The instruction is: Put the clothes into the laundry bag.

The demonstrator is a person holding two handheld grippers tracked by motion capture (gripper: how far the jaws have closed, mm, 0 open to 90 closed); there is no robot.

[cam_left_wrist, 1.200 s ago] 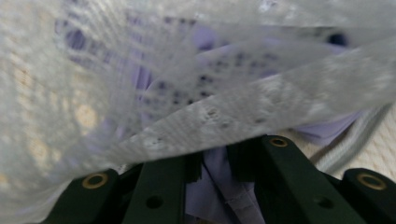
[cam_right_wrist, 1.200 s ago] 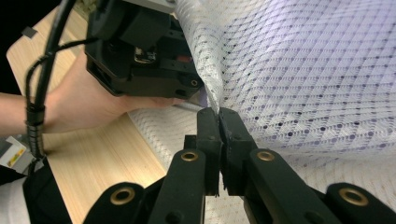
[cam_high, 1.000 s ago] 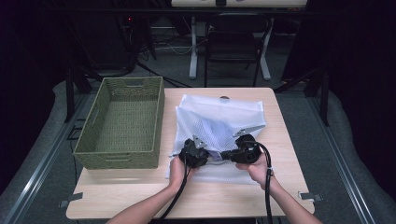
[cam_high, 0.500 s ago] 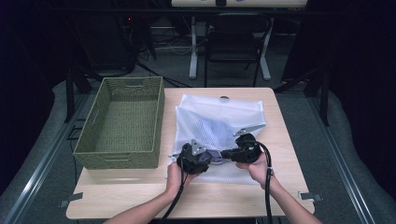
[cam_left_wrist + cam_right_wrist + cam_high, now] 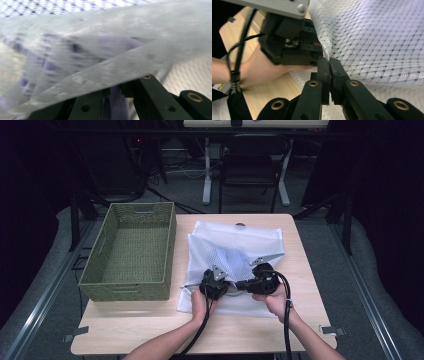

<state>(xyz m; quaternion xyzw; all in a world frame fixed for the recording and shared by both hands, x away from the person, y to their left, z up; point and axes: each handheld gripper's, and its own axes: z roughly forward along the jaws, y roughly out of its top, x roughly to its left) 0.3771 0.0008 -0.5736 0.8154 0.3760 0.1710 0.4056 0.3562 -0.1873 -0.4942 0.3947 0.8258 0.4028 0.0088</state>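
Observation:
A white mesh bag (image 5: 235,245) lies on the wooden table (image 5: 150,325), with something purple showing through the netting (image 5: 75,47). Both grippers sit at its near edge. My left gripper (image 5: 219,276) has just been closing, and its jaws (image 5: 116,87) now pinch the bag's white hem band with purple cloth between them. My right gripper (image 5: 240,284) points left toward the other one. It is shut on a fold of the mesh (image 5: 329,62), with the left gripper's black body (image 5: 287,45) and the hand holding it right beside it.
A green woven basket (image 5: 130,250) stands empty at the left of the table, close to the bag. Bare wood runs along the front edge. Chair and table legs (image 5: 252,160) stand on the floor behind the table.
My left gripper has shifted a little right, toward the right gripper, and its jaws have closed on the bag's edge. The right gripper has kept still.

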